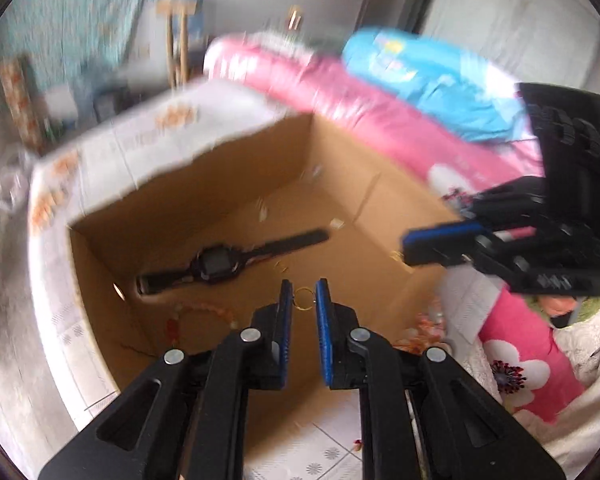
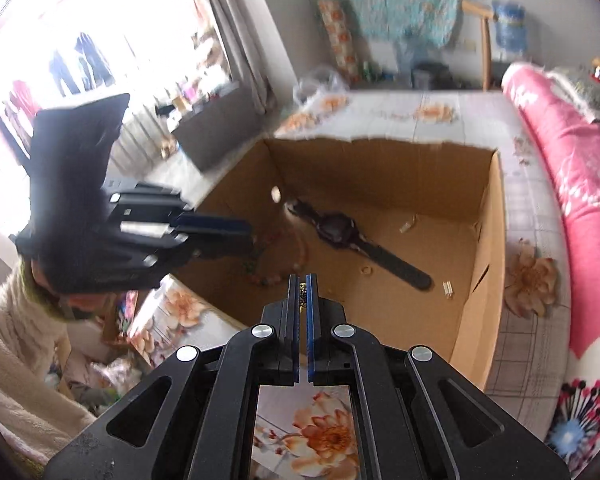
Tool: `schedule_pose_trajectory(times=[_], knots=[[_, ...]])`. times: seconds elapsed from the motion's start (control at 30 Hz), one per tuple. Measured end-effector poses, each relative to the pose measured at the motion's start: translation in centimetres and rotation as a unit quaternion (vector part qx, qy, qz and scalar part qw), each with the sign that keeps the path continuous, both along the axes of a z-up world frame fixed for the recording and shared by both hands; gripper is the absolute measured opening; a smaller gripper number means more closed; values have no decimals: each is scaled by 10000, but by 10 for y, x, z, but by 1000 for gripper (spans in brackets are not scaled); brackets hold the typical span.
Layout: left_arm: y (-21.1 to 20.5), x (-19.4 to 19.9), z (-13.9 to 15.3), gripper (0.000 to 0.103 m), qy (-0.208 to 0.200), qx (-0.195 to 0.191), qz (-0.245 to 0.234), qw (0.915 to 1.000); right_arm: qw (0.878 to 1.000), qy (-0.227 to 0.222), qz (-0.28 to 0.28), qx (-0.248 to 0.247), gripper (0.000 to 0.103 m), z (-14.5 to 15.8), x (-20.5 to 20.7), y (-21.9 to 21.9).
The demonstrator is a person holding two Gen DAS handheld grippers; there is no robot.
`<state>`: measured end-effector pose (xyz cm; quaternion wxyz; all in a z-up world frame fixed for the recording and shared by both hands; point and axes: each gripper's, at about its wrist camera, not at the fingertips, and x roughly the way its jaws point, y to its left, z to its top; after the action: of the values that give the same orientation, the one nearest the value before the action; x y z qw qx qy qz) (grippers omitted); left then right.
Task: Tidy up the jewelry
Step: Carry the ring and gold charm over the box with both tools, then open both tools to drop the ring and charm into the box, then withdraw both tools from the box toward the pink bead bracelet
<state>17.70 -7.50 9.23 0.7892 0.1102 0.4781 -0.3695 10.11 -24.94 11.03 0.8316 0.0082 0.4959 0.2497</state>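
Two pairs of jaws hover above an open cardboard box [image 2: 380, 168] that sits on a bed [image 2: 480, 104] with a flowered sheet, and each seems to carry one small piece. The left gripper [image 1: 303, 291] has its jaws nearly closed, with a thin gold ring [image 1: 302, 301] spanning the narrow gap at their tips. It looks pinched there rather than lying on the box floor, though the view is not beyond doubt. The right gripper [image 2: 301, 280] has its jaws all but shut on a tiny gold-and-dark piece [image 2: 301, 293], too small to name. The rest of the jewelry lies on the box floor: a black watch [image 1: 212, 264] stretched out flat, a bead bracelet [image 1: 204, 314] near the left wall, another small ring [image 2: 366, 270] just beside the watch strap, and a few pale scraps I cannot identify. By my reading, the step in hand is sorting single pieces, with both grippers above the box and loaded. No tray or compartment for the pieces shows in either view, so I cannot tell where they belong. The next move calls for carrying each piece level and steady to its place, keeping the grip firm, since a thin ring can twist or slip from flat pads. The two grippers are near each other and need room to pass.
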Motion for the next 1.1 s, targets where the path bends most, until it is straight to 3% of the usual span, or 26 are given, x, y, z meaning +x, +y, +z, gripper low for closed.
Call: schedule_pose_trajectory(times=[0.13,0.37,0.53,0.67,0.83,1.0,1.1], knots=[[-22,47,-35,11,853,440,70,9954,9961,732,245,-425,1,-28,30,6],[-47,76,-76,12,1504,959,91,9839,9836,1289,505,-1157,2,-64,46,16],[-57,80,-89,12,1568,1329,174,9785,9807,1352,563,-1293,7,-70,45,14],[-56,81,-87,13,1680,1245,262,9776,9836,1216,490,-1241,15,-65,46,10],[-51,75,-75,26,1660,1098,296,9795,9892,1064,336,-952,27,-51,43,0],[-45,60,-46,26,1211,961,325,9875,9961,648,136,-584,27,-22,31,-11],[-34,46,-18,26,846,689,398,9932,9988,367,-4,-311,28,1,18,-21]])
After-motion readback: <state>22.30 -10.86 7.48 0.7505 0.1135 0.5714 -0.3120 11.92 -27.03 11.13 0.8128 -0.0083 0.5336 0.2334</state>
